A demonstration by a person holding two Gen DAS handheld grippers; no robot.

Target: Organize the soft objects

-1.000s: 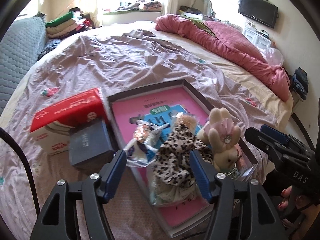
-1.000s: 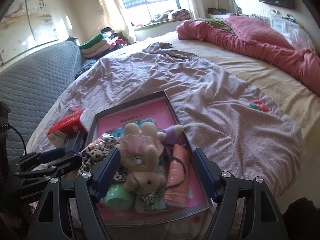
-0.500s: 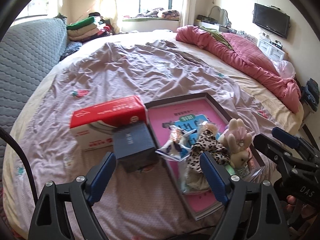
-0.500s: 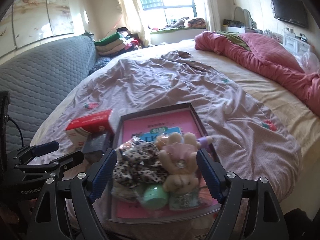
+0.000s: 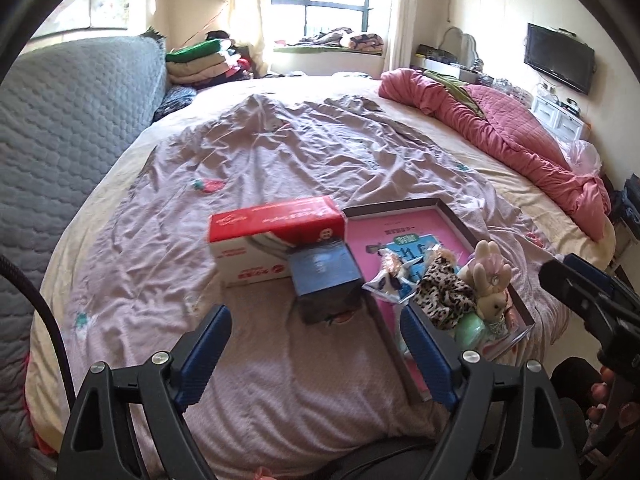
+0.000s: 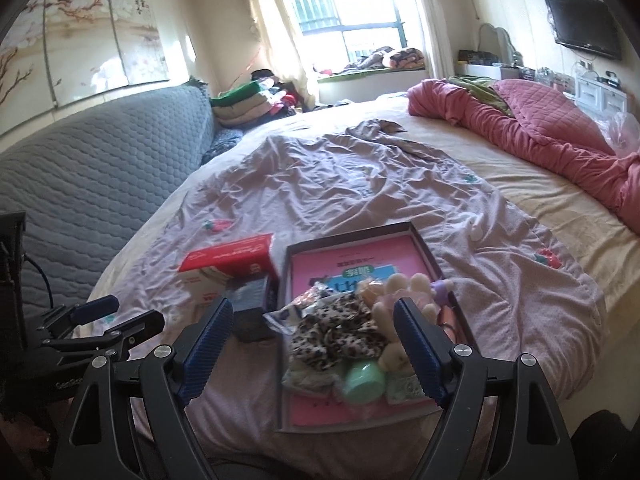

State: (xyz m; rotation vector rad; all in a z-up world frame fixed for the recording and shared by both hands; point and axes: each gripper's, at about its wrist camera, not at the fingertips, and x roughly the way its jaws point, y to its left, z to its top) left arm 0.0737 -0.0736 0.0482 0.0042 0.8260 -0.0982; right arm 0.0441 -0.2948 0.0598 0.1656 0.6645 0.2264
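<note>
A shallow box with a pink floor (image 5: 404, 226) (image 6: 352, 260) lies on the bed near its front edge. In it are a leopard-print cloth (image 5: 442, 294) (image 6: 340, 328), a plush rabbit (image 5: 490, 284) (image 6: 400, 288), a crinkly packet (image 5: 388, 278) and a mint-green soft piece (image 6: 362, 378). My left gripper (image 5: 316, 352) is open and empty, held back over the bedspread left of the box. My right gripper (image 6: 312, 340) is open and empty, just short of the leopard cloth. Each gripper shows at the edge of the other's view.
A red and white carton (image 5: 276, 240) (image 6: 228, 264) and a dark blue box (image 5: 324, 276) (image 6: 250, 308) sit left of the pink box. A rumpled mauve bedspread (image 5: 300, 152) covers the bed. A pink quilt (image 5: 500, 128) lies at the right, a grey sofa (image 5: 60, 128) at the left.
Both grippers have drawn back and up from the box, so the items look smaller and more bed shows. The items in the box have not moved. Both grippers stay open.
</note>
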